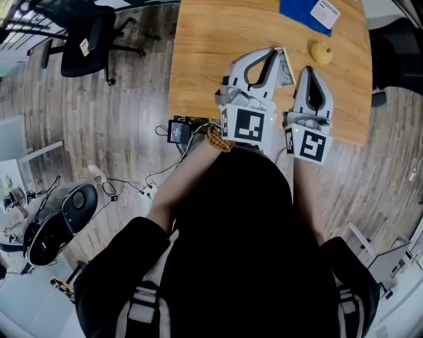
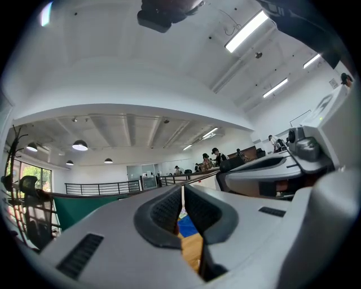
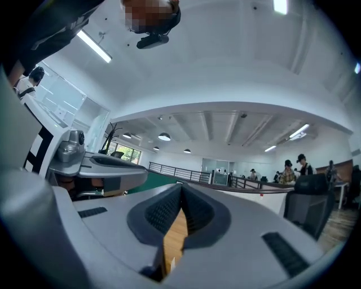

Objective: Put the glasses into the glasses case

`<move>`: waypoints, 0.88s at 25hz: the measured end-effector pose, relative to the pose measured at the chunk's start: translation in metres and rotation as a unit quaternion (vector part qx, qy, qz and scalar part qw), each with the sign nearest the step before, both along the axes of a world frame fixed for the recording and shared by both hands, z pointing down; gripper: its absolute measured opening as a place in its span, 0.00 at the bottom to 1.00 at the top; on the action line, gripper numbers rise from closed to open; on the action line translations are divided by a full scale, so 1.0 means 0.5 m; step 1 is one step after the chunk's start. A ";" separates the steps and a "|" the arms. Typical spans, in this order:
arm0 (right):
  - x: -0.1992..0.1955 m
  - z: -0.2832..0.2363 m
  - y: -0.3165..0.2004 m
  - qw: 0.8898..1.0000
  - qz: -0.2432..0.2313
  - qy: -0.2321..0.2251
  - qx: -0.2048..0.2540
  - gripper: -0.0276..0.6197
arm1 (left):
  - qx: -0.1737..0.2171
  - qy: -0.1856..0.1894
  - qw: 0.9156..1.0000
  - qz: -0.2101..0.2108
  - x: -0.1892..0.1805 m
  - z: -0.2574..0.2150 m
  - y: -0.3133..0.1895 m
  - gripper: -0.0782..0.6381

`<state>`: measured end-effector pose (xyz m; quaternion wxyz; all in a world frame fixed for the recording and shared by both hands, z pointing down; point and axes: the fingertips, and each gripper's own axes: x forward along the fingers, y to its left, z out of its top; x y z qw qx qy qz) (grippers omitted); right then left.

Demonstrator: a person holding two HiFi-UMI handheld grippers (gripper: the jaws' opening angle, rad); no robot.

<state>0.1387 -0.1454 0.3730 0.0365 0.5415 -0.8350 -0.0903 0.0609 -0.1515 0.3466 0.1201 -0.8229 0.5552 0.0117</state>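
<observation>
Both grippers hover over the near edge of the wooden table [image 1: 211,53], pointing away from me. My left gripper [image 1: 272,52] is shut, its ribbed pads meeting at the tips [image 2: 182,191] with nothing between them. My right gripper [image 1: 309,68] sits just to its right, also shut and empty [image 3: 181,189]. A pale flat object [image 1: 286,68] lies on the table beside the left gripper's tip, partly hidden; I cannot tell whether it is the glasses or the case. A blue item [image 1: 301,14] with a white card [image 1: 324,12] on it lies at the far edge.
A small yellow round object [image 1: 322,53] lies right of the right gripper's tip. On the floor to the left are an office chair [image 1: 89,39], a black power box with cables [image 1: 177,130] and a round black device [image 1: 59,224].
</observation>
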 end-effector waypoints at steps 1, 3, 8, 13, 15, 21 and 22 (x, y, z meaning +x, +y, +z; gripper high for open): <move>0.000 0.007 0.001 1.000 0.001 -0.001 -0.005 0.05 | -0.003 -0.004 1.000 0.000 0.001 0.008 0.001 0.15; 0.005 0.030 0.003 1.000 -0.001 0.010 -0.018 0.05 | -0.009 -0.002 1.000 0.000 0.004 0.025 0.002 0.15; 0.003 0.065 0.008 0.999 -0.013 0.021 -0.042 0.05 | -0.017 -0.004 1.000 0.002 0.014 0.051 0.008 0.15; -0.002 0.105 0.014 0.997 -0.027 0.032 -0.068 0.05 | -0.029 -0.013 0.999 0.009 0.032 0.080 0.011 0.15; -0.002 0.120 0.012 0.996 -0.028 0.031 -0.078 0.05 | -0.037 -0.017 0.999 0.008 0.032 0.094 0.010 0.15; 0.010 0.159 0.006 0.992 -0.028 0.032 -0.117 0.05 | -0.058 -0.028 0.998 0.008 0.034 0.134 0.000 0.15; 0.013 0.167 0.006 0.991 -0.028 0.034 -0.123 0.05 | -0.063 -0.028 0.998 0.009 0.035 0.142 -0.001 0.15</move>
